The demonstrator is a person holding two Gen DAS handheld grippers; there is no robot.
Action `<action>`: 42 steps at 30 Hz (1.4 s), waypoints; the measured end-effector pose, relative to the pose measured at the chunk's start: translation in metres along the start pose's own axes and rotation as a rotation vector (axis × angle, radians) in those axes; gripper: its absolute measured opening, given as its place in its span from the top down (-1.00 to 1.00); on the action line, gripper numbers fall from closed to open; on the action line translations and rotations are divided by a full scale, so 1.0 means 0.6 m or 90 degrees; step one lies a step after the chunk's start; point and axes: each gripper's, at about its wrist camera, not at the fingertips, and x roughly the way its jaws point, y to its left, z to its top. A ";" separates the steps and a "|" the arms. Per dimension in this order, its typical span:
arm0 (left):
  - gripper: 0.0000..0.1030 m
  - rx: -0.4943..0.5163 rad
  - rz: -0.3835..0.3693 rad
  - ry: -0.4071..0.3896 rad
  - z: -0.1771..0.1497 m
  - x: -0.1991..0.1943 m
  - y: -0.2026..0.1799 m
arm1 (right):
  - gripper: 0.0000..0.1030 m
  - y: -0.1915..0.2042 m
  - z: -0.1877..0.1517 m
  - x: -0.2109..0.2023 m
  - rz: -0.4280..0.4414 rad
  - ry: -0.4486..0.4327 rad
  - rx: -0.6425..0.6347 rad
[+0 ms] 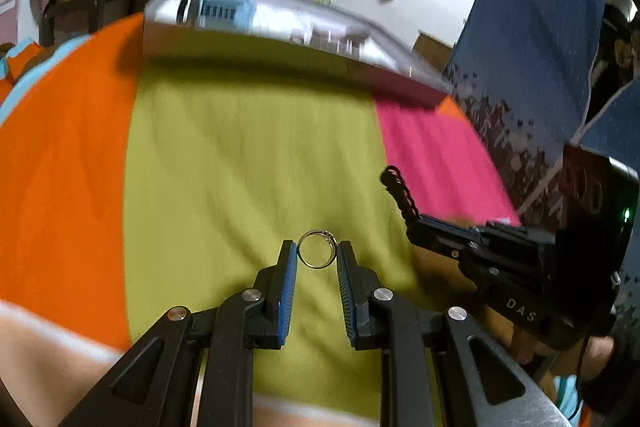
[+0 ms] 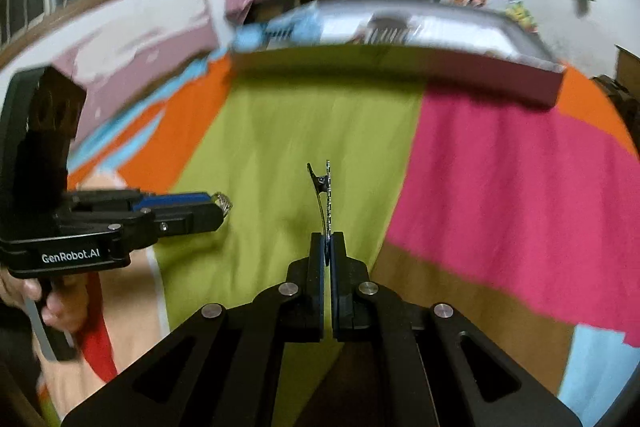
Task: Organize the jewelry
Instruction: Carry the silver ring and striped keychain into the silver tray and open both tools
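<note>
A thin silver ring (image 1: 317,249) with a small stone stands pinched between the blue pads of my left gripper (image 1: 317,251), above the green patch of the bedspread. From the right wrist view the same ring (image 2: 224,203) glints at the tip of the left gripper (image 2: 214,209). My right gripper (image 2: 328,239) is shut on a dark hair clip (image 2: 325,193) with a sparkly edge, which sticks up past the fingertips. That clip (image 1: 398,189) shows in the left wrist view at the tip of the right gripper (image 1: 416,217). An open jewelry box (image 1: 280,27) with divided compartments lies ahead.
A colourful patchwork bedspread (image 2: 500,167) in orange, green and pink covers the surface. The jewelry box (image 2: 400,27) spans its far edge. A blue cloth (image 1: 532,39) hangs at the right. A wall with posters, a desk and a chair stand beyond.
</note>
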 end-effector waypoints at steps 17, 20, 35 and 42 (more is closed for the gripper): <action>0.62 -0.002 0.093 -0.083 0.274 0.057 0.002 | 0.95 -0.099 0.231 0.037 -0.089 -0.047 0.058; 0.62 -0.001 0.106 -0.064 0.283 0.079 0.003 | 0.95 -0.104 0.239 0.064 -0.096 -0.029 0.080; 0.62 -0.027 0.108 -0.013 0.282 0.126 0.020 | 0.94 -0.109 0.239 0.115 -0.102 0.013 0.099; 0.61 -0.064 0.084 0.018 0.284 0.138 0.035 | 0.94 -0.107 0.239 0.131 -0.101 0.033 0.103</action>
